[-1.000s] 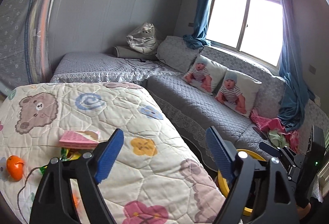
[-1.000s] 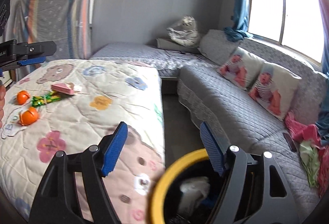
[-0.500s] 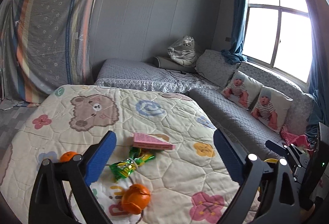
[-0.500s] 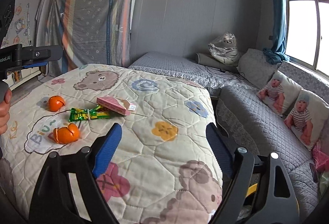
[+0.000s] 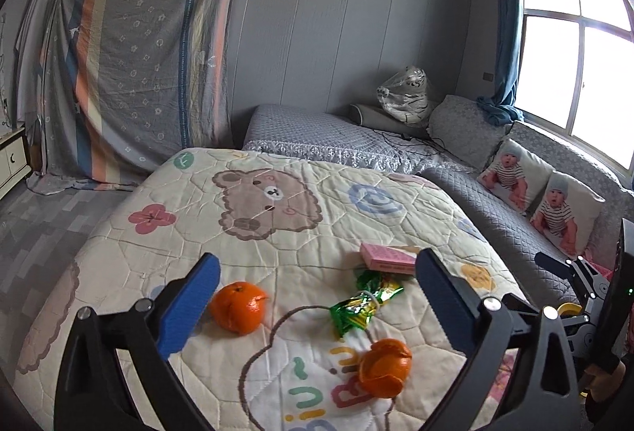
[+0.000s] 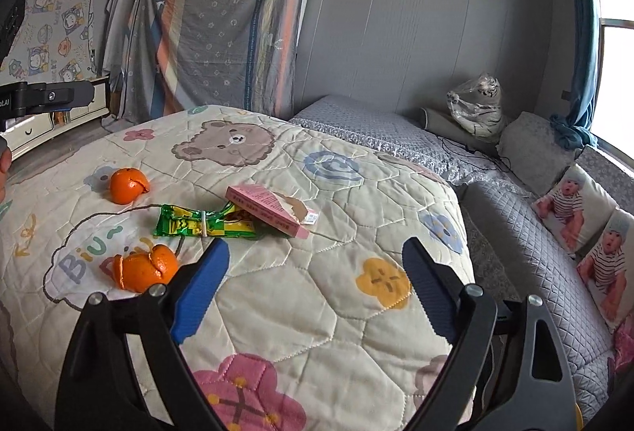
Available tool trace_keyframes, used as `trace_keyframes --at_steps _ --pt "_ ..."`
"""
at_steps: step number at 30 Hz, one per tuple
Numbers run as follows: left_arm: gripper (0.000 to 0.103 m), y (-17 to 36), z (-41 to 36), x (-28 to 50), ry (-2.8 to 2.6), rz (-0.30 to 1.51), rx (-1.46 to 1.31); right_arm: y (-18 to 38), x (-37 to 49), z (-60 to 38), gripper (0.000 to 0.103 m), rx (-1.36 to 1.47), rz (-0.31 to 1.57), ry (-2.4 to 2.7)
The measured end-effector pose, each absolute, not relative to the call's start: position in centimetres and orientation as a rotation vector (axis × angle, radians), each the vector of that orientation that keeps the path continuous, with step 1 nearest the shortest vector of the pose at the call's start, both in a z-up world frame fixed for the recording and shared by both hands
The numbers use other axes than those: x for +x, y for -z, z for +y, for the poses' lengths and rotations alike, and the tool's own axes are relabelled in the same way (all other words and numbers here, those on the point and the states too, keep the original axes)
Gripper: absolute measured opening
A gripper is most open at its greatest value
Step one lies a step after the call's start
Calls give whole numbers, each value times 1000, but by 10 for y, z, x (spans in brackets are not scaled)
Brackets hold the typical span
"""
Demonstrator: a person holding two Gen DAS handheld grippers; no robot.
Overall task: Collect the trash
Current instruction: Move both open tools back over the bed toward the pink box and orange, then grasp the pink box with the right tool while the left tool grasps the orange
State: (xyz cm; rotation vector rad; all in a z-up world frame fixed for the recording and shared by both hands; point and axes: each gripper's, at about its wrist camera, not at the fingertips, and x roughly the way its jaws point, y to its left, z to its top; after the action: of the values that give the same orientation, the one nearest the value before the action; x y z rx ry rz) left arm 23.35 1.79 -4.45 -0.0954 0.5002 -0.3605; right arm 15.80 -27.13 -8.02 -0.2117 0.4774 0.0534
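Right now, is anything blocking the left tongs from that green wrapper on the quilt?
Nothing visible does. The left tongs are open and empty, and the green wrapper lies in plain sight between their fingers' line of view, flat on the quilt, beside the pink box.

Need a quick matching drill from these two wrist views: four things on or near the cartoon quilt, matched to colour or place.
Column A
1. box
2. wrapper
3. orange peels
4. plush tiger

Column B
a. green and yellow, banded in the middle
b. orange, two pieces apart on the quilt
c. pink, flat, torn open at one end
d. wrapped in clear plastic, on the grey sofa

Pairs: 1-c, 2-a, 3-b, 4-d
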Motion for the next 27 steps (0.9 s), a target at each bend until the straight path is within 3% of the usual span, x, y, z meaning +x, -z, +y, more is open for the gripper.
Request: trace_keyframes --at_steps 10,27 --pt "95 93 62 271 344 607 -77 100 204 -252 85 -284 523 -87" --pt "95 122 46 306 399 734 -7 123 262 -237 85 -354 595 -106"
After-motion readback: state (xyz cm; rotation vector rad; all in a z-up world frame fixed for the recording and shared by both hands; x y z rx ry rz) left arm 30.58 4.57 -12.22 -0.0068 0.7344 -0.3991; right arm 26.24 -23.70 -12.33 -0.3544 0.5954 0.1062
